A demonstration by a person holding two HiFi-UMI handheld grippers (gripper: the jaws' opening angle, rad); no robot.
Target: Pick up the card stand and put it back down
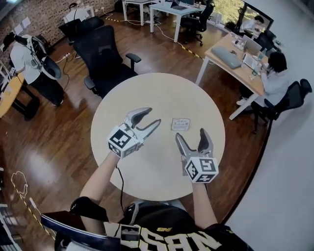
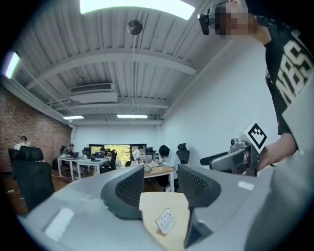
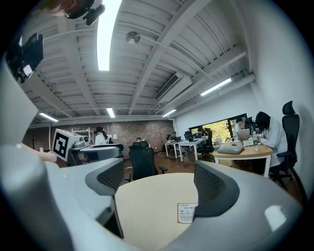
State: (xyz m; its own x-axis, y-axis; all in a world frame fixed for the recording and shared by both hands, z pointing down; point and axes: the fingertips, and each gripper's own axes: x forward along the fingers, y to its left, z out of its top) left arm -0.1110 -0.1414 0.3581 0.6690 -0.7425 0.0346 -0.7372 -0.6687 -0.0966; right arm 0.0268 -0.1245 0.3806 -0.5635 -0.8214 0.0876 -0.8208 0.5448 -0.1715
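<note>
Above the round pale table (image 1: 162, 93), the left gripper (image 1: 152, 115) and the right gripper (image 1: 191, 134) both have their jaws apart — nothing is grasped. The small card stand (image 1: 180, 124) rests on the tabletop between them, touching neither.

Head view looks steeply down on the round table (image 1: 147, 93); 2 gripper views face level across it; all 3 share the card stand (image 1: 180, 124).

Open-plan office: desks (image 1: 243, 73) with monitors (image 1: 251, 45), swivel chairs (image 1: 103, 59), seated workers (image 1: 274, 78), brick wall (image 1: 44, 14), wood floor (image 1: 59, 142).
</note>
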